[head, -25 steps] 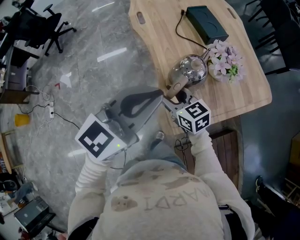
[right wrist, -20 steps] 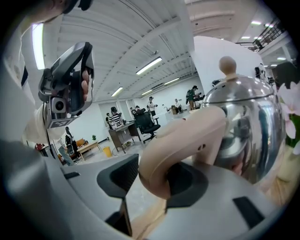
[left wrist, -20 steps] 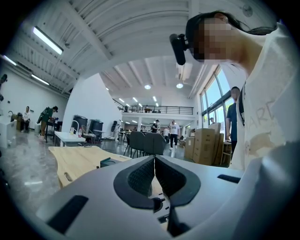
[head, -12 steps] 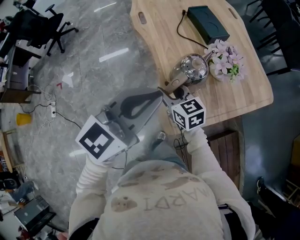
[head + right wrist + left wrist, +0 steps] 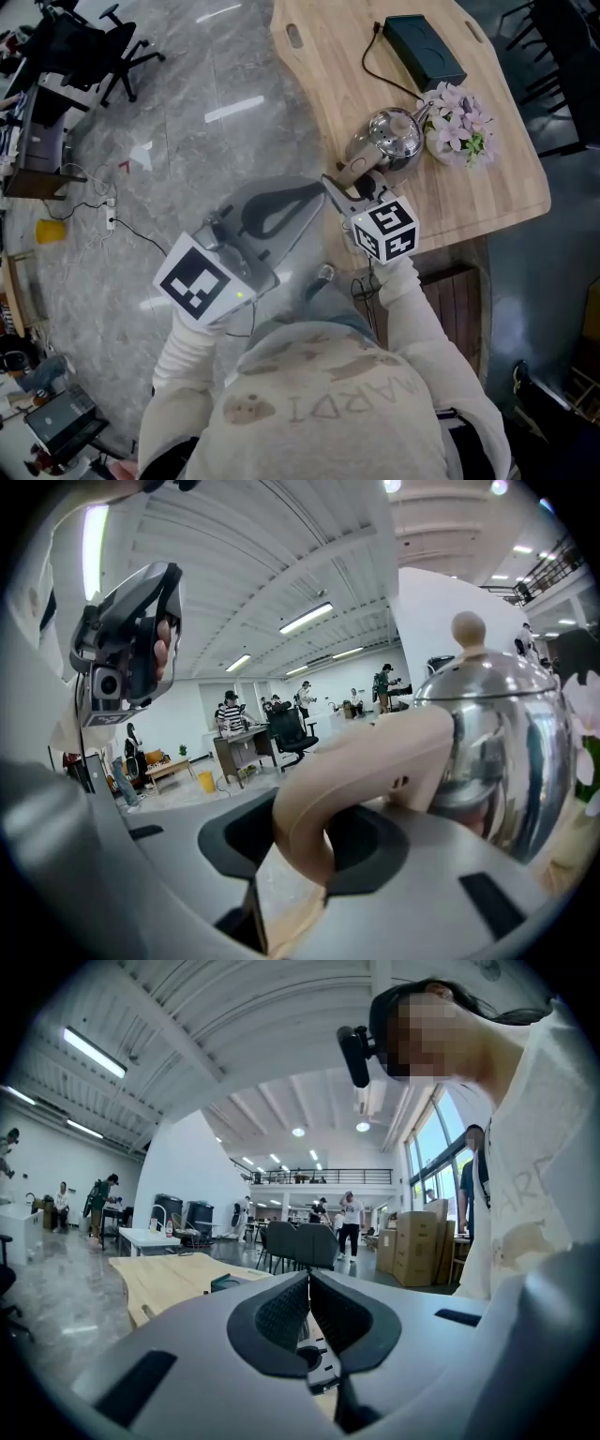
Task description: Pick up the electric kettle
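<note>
pink flowers [image 5: 457,117] near black box [image 5: 427,49] on table [image 5: 323,103]

Silver kettle [image 5: 395,134], beige handle [image 5: 353,172], pink flowers [image 5: 459,127].

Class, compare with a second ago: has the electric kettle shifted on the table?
No. The electric kettle sits in the same spot beside the flowers on the table; only the head view itself has drifted.

The kettle [image 5: 392,139] is a rounded pot of polished steel with a knobbed lid [image 5: 467,628] and a curved beige handle [image 5: 366,752]. It stands upright on the table [image 5: 328,84], near its front edge and just beside the flowers [image 5: 459,127]. The handle sits between the closing jaws of the right gripper [image 5: 354,187].
</note>
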Available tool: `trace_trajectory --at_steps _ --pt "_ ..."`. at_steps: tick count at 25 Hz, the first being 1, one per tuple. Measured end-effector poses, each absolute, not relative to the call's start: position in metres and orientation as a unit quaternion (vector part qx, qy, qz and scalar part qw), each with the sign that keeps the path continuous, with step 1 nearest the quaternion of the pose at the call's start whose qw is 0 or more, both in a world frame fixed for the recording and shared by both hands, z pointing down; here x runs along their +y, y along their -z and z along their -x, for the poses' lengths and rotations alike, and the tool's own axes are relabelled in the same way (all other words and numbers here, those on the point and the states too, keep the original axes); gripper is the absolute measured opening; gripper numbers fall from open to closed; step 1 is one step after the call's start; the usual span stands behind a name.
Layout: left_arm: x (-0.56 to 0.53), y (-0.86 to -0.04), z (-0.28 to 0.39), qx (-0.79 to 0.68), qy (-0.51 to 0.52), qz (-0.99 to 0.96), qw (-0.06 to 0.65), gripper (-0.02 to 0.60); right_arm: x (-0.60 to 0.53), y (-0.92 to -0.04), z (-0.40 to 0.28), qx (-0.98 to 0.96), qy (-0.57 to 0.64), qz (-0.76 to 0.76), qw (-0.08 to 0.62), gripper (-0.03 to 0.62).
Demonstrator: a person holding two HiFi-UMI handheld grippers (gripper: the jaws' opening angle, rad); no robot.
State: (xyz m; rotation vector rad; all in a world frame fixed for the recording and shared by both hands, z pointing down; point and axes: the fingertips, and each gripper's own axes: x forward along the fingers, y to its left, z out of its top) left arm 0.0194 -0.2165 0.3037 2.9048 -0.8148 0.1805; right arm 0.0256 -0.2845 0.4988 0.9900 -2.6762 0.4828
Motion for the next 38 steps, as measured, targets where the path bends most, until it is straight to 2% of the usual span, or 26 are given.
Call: trace_trajectory --at_steps 17,38 --pt "-0.186 -0.289 -0.011 -0.273 -0.059 -0.959 0.037 0.014 -0.258 -0.443 -0.018 -0.936 -0.120 -0.312 0.107 0.144" --pt "-0.105 -0.260 0.004 -0.234 -0.038 -0.971 0.008 0.014 -0.145 -0.357 -0.002 -0.944 -0.064 -0.305 0.112 0.144"
